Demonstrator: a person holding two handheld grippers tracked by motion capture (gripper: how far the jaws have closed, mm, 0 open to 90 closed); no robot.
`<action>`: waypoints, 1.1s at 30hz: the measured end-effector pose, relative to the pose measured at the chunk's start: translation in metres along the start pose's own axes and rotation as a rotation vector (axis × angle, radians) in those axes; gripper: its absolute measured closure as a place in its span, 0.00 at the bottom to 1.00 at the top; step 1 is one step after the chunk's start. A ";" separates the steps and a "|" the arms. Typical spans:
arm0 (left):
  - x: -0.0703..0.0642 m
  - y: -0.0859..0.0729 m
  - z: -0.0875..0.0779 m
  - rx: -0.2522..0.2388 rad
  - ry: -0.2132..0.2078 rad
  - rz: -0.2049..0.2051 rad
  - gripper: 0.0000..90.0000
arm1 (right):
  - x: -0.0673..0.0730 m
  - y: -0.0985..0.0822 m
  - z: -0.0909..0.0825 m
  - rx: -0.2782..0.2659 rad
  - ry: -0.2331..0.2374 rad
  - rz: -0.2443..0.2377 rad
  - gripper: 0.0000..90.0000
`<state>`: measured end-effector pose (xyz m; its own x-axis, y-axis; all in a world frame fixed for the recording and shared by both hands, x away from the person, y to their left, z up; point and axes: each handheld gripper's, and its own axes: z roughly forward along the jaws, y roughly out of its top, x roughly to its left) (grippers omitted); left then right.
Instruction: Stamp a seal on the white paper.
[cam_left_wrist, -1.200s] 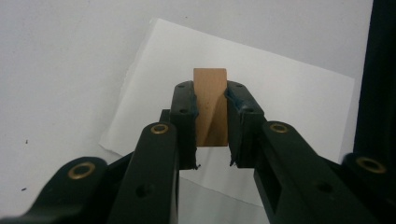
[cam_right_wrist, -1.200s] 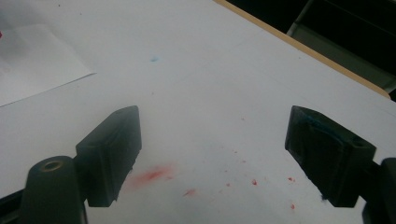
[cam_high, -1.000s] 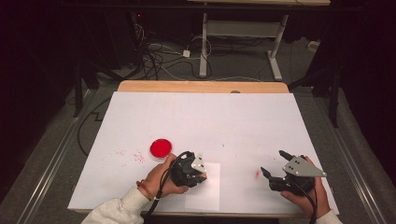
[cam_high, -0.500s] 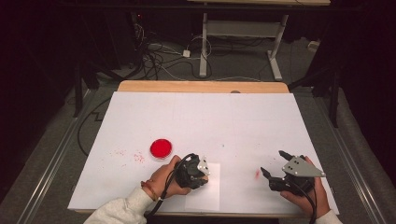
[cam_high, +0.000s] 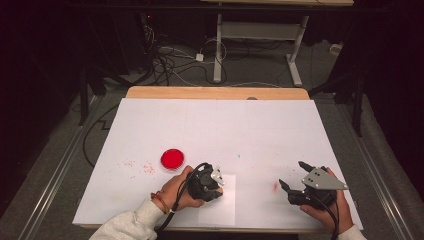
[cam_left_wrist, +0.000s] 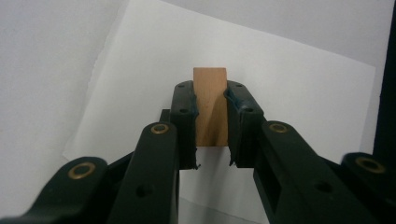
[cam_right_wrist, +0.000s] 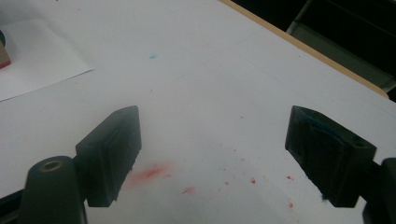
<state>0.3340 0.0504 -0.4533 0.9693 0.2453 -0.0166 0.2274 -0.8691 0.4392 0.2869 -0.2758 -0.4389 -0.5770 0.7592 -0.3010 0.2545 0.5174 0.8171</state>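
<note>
On the worktop (cam_high: 220, 125), a sheet of paper (cam_high: 220, 207) lies at the near edge, left of centre. The left hand-held gripper (cam_high: 212, 184) is over that sheet, a wooden block (cam_left_wrist: 210, 106) between its jaws. A round dish (cam_high: 172, 158) sits just behind and left of it. The right hand-held gripper (cam_high: 295, 180) is well apart, toward the near right corner.
</note>
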 end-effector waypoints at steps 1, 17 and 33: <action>0.000 0.000 0.000 -0.002 -0.002 0.000 0.82 | 0.000 0.000 0.000 -0.001 0.000 -0.002 0.21; 0.000 0.000 0.001 -0.002 -0.004 -0.011 0.82 | 0.001 0.000 0.000 0.000 -0.004 -0.008 0.21; 0.003 -0.001 0.001 -0.008 -0.022 -0.020 0.82 | 0.001 0.000 0.000 0.001 -0.005 -0.005 0.21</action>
<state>0.3365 0.0518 -0.4548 0.9664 0.2532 -0.0451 0.2463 -0.8604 0.4462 0.2865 -0.2752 -0.4387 -0.5747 0.7586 -0.3071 0.2522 0.5211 0.8154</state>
